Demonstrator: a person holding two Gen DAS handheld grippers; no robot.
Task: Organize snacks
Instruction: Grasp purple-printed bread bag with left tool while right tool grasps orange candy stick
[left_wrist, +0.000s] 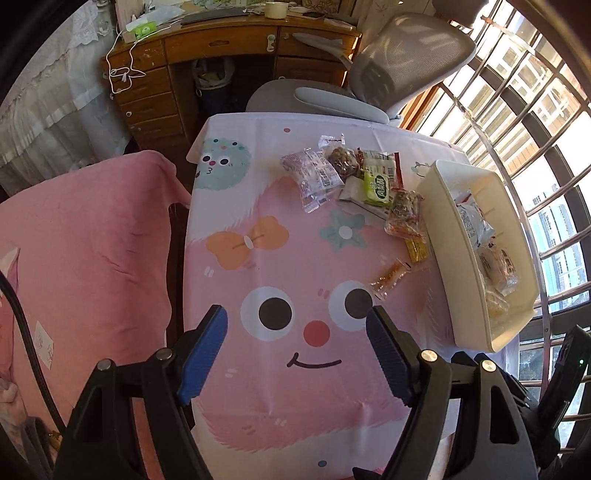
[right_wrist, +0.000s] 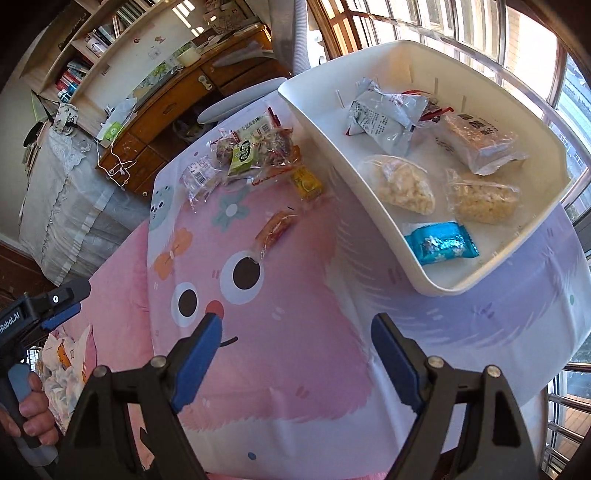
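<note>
Both tools hang spread and empty over the tablecloth (left_wrist: 280, 387): left gripper (left_wrist: 297, 343), right gripper (right_wrist: 295, 352); beyond, the orange snack packet (left_wrist: 389, 277) lies alone near the white bin (left_wrist: 443, 236); it looks light, crinkly, slippery, best pinched across its middle; only the right wrist view shows the blue packet (right_wrist: 441, 243) inside the bin.

Home bedroom-study: wooden desk (left_wrist: 221, 48), mesh office chair (left_wrist: 399, 62), bookshelf (right_wrist: 85, 48), pink-blanketed bed (left_wrist: 85, 236), barred window (left_wrist: 535, 122).
</note>
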